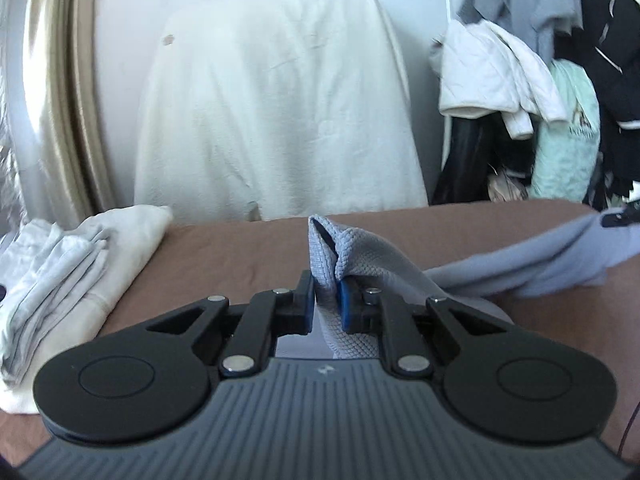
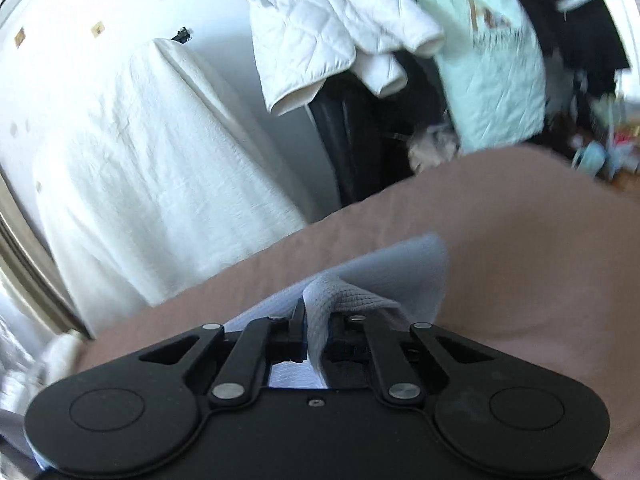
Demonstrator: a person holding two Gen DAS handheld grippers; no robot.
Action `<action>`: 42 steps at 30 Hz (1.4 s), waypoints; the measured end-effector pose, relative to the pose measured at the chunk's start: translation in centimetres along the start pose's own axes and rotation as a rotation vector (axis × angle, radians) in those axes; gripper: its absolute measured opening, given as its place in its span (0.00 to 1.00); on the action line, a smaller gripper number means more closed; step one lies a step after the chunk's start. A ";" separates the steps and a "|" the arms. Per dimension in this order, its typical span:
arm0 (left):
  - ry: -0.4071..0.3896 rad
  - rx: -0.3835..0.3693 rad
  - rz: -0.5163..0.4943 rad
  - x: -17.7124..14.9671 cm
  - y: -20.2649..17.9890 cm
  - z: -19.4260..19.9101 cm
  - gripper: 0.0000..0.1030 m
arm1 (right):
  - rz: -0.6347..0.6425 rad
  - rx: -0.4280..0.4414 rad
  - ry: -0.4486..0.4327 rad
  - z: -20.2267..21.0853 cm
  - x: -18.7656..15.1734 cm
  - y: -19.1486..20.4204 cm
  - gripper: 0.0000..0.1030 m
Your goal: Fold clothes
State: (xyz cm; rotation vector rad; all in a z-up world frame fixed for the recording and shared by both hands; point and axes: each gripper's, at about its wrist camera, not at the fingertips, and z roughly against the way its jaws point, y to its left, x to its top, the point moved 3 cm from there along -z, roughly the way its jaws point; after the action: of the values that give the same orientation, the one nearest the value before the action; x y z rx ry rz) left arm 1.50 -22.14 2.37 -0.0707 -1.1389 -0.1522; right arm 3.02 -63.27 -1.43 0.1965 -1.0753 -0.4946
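Both grippers pinch the blue garment's ribbed edge.
Your left gripper (image 1: 325,300) and right gripper (image 2: 316,334) hold thin bites of garment (image 1: 520,264); tugging apart could slip it free.

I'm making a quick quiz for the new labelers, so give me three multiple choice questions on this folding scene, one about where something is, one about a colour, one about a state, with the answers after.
1. Where does the stack of folded pale clothes lie in the left wrist view?
A. at the left side of the brown surface
B. hung on the rack at the right
C. between the gripper's fingers

2. What colour is the surface under the garment?
A. green
B. brown
C. black

3. What state is the left gripper in?
A. wide open and empty
B. shut on the light blue garment
C. shut on a white jacket

Answers:
1 A, the stack sits at the left side, on the brown cover.
2 B, the cover shows brown in both views.
3 B, the blue pads pinch a ribbed fold of the garment.
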 end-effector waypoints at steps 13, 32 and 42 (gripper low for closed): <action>-0.049 -0.192 -0.014 1.8 -0.7 10.6 0.11 | 0.312 -0.563 -0.250 6.3 4.1 -1.5 0.04; 0.327 -0.406 0.054 -6.7 0.0 7.6 0.42 | -0.090 -0.504 -0.002 5.8 2.1 -10.1 0.41; 0.281 -0.289 0.120 -5.0 3.5 3.9 0.64 | -0.064 0.002 0.144 -0.8 -0.4 -2.4 0.54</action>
State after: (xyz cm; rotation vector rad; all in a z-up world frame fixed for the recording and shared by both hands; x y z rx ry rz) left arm -3.49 -17.69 -0.44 -0.3628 -0.8237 -0.2120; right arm 2.90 -65.25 -3.10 0.2648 -0.9312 -0.5288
